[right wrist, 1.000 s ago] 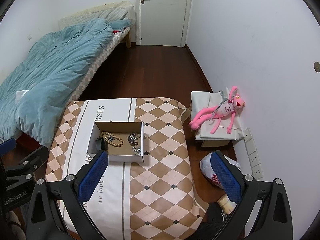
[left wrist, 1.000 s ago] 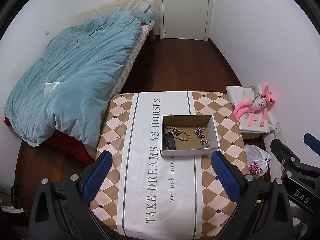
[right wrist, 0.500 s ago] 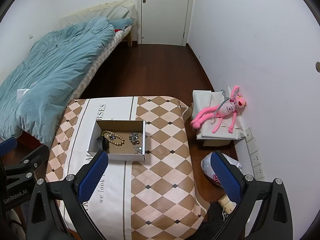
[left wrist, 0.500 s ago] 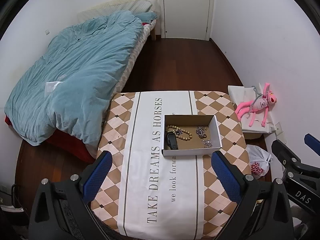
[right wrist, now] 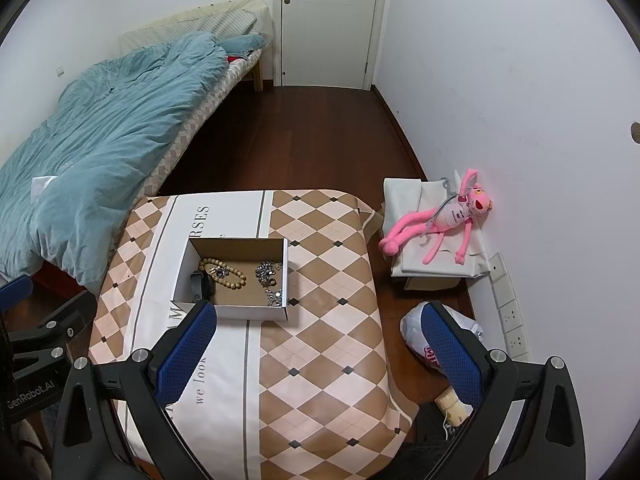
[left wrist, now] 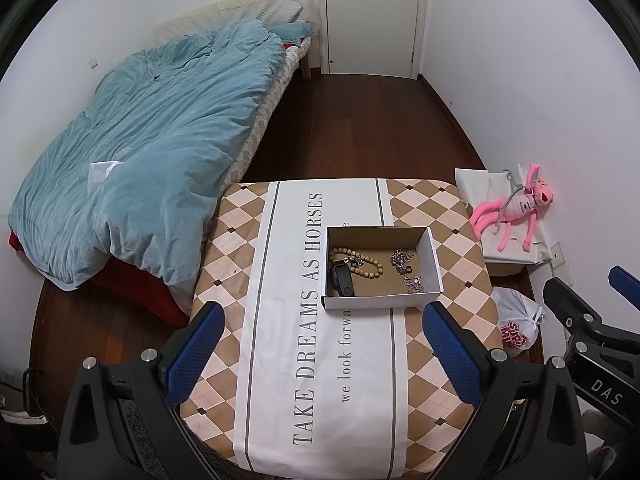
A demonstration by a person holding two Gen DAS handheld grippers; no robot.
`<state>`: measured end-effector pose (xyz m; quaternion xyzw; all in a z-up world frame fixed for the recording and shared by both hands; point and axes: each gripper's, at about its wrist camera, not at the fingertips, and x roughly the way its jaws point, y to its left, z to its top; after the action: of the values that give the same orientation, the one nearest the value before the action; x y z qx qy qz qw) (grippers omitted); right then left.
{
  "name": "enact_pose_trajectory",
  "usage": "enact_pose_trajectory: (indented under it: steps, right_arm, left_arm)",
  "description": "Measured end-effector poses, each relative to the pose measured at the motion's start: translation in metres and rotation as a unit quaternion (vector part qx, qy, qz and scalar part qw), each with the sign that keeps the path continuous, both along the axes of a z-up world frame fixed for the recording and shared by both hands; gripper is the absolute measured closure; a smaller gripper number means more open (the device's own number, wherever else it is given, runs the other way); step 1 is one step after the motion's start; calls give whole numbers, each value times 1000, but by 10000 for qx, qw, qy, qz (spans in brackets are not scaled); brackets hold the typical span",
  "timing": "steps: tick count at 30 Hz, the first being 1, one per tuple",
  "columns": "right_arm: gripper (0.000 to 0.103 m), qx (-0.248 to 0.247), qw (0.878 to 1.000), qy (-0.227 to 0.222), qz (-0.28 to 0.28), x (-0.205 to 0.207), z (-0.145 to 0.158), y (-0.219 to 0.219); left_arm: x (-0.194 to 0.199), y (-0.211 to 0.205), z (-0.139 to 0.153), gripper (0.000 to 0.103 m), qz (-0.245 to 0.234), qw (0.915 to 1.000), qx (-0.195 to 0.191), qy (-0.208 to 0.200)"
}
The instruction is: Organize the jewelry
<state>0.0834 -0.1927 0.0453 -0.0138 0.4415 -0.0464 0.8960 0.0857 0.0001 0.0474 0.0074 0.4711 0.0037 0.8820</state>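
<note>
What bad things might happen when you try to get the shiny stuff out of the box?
The silver pieces lie bunched together near the right wall of the cardboard box, so a pinch may lift a tangle instead of one piece. The wooden bead bracelet lies against the black band, so pulling one might drag the other. The box looks light, so a bump from the left tool or right tool may slide it across the tablecloth.
</note>
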Motion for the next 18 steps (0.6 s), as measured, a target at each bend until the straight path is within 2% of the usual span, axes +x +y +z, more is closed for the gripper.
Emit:
enact_pose_trajectory:
  steps: [18]
  right_arm:
    - [0,-2,10000,7,5,0,0,-1]
  left_arm:
    - [0,0,-1,2,-8,10000,9,3]
